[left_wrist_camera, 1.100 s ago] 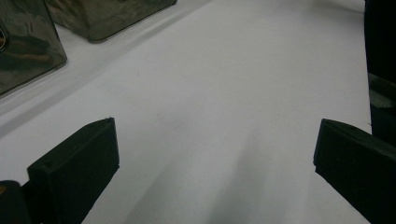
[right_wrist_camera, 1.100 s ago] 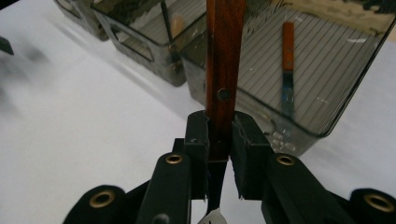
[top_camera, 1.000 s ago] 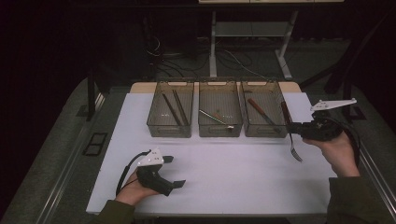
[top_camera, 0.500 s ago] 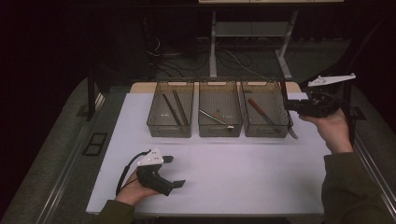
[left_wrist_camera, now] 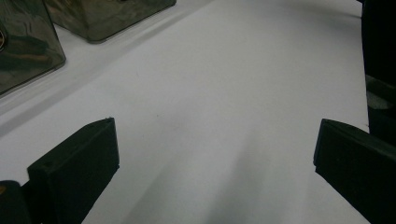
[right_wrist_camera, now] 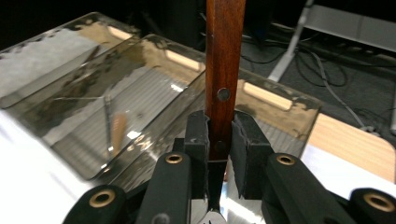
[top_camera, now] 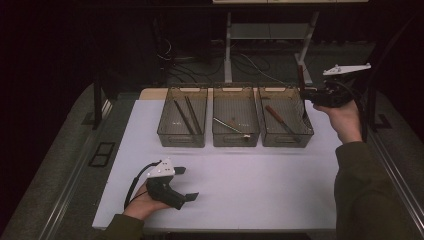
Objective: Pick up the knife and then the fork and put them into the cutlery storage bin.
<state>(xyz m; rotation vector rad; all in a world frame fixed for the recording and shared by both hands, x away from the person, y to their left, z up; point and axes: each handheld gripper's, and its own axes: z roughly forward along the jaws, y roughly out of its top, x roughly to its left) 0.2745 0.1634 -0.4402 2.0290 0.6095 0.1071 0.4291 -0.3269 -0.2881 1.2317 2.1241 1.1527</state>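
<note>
One wooden-handled utensil [right_wrist_camera: 225,70], perhaps a fork, clamped upright in right tongs [right_wrist_camera: 219,140].

Right gripper [top_camera: 306,95] at upper right of frame, raised beside the rightmost bin [top_camera: 286,117], jaws clamped on a wooden-handled utensil [top_camera: 302,85] held upright. Left gripper [top_camera: 186,183] at lower left on the white table [top_camera: 250,180], jaws apart, empty.

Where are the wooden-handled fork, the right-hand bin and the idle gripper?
wooden-handled fork [right_wrist_camera: 224,70], right gripper view, on its brown handle.
right-hand bin [top_camera: 286,140], high view, on its front wall.
left gripper [top_camera: 186,183], high view, between its open jaws.
</note>
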